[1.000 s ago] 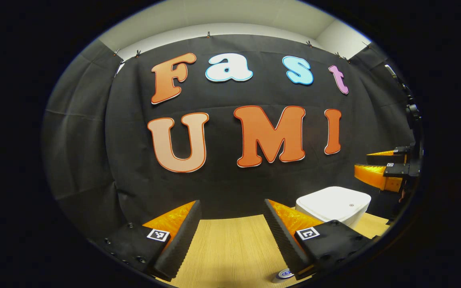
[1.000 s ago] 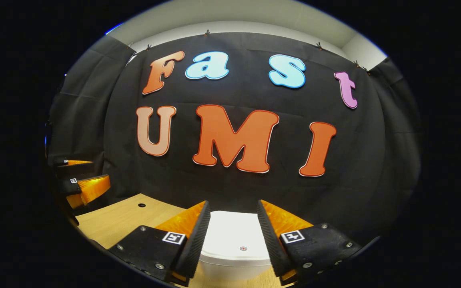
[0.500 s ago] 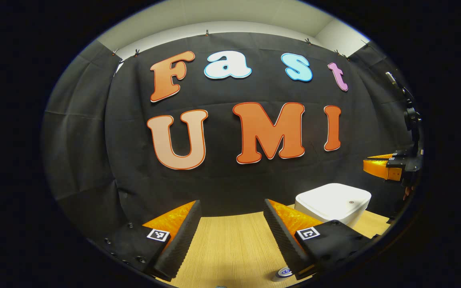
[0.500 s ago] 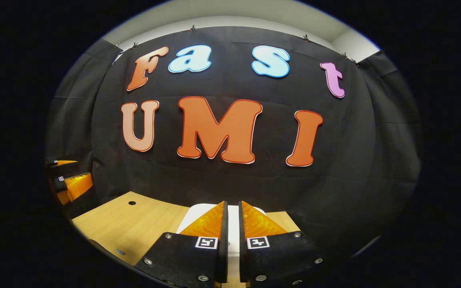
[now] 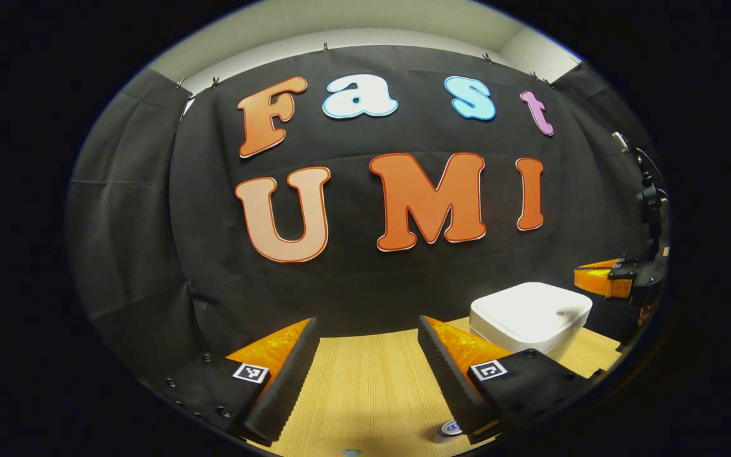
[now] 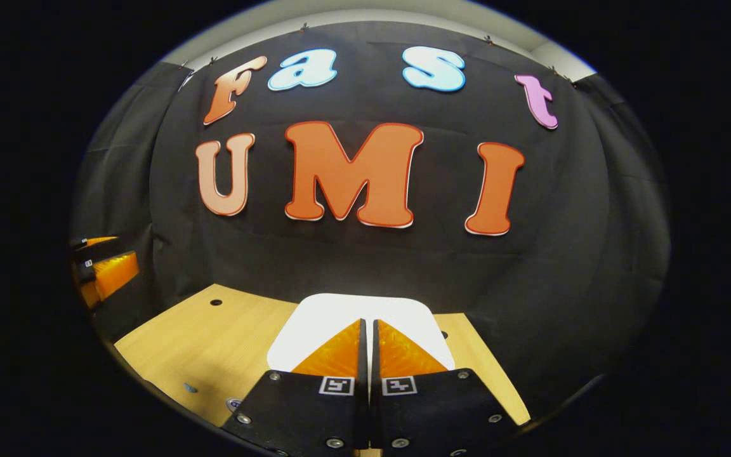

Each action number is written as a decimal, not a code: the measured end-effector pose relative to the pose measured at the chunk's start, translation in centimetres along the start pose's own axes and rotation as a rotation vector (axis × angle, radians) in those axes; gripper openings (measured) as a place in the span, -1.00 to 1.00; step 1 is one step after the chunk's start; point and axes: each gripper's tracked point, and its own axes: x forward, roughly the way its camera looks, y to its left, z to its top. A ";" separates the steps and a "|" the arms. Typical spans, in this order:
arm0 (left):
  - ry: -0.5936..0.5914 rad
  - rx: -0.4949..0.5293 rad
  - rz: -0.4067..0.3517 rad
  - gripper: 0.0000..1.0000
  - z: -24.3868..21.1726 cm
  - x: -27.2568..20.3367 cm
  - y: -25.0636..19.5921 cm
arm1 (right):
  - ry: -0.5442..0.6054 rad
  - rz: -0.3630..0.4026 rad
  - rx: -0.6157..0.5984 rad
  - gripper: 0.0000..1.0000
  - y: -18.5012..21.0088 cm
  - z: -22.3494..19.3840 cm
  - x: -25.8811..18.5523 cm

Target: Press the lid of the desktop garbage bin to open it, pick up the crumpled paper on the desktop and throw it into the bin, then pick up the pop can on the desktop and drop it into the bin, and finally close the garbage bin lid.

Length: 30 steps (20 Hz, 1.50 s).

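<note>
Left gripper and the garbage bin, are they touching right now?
Apart. The right gripper view shows the left gripper at the far left edge, with a stretch of bare desktop between it and the garbage bin.

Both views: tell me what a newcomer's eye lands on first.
The white bin with its lid down, standing on the wooden table before the black cloth wall. The right gripper hangs over it, jaws shut. In the left gripper view, the left gripper gapes open above bare table, the bin off to its right.
</note>
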 end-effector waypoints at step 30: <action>0.138 0.053 0.118 0.90 -4.1 -1.8 -1.4 | 0.007 0.171 -0.082 -0.85 1.3 -2.1 2.6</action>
